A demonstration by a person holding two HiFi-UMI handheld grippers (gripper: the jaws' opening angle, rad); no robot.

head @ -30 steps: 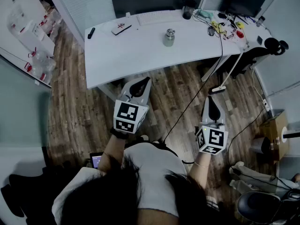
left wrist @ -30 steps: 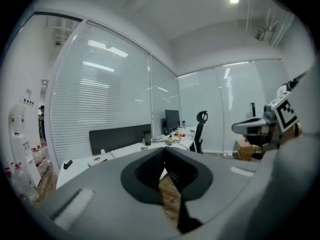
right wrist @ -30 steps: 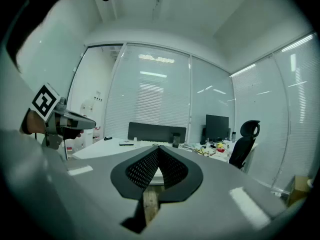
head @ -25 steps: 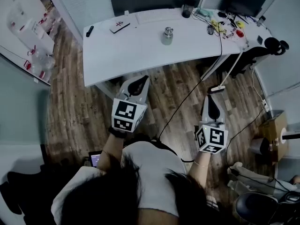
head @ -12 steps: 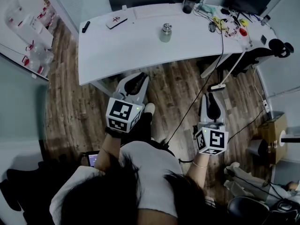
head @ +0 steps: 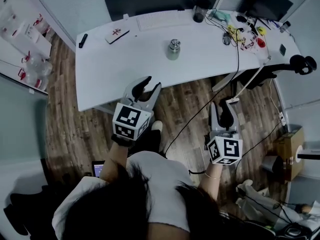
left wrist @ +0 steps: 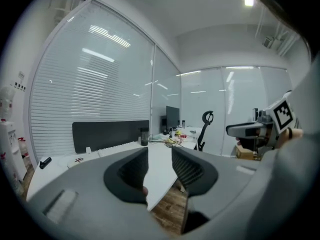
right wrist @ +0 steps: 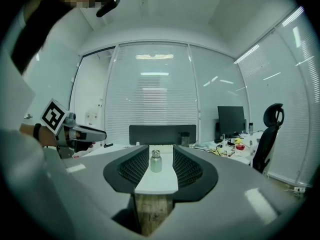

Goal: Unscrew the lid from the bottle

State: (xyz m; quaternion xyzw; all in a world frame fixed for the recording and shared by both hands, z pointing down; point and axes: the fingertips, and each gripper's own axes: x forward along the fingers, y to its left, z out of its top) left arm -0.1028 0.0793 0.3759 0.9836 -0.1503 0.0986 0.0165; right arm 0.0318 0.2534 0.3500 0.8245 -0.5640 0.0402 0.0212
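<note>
Not begun: the bottle stands on the bench, lid on, well apart from the left tongs and right tongs, both just opening, empty

Office — desk, monitor, swivel chair

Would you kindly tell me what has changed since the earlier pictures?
Both claws moved forward toward the table; the left claw now reaches its edge, the right claw trails. Both have just been opening, empty. The bottle stays untouched on the table, lid on.
</note>
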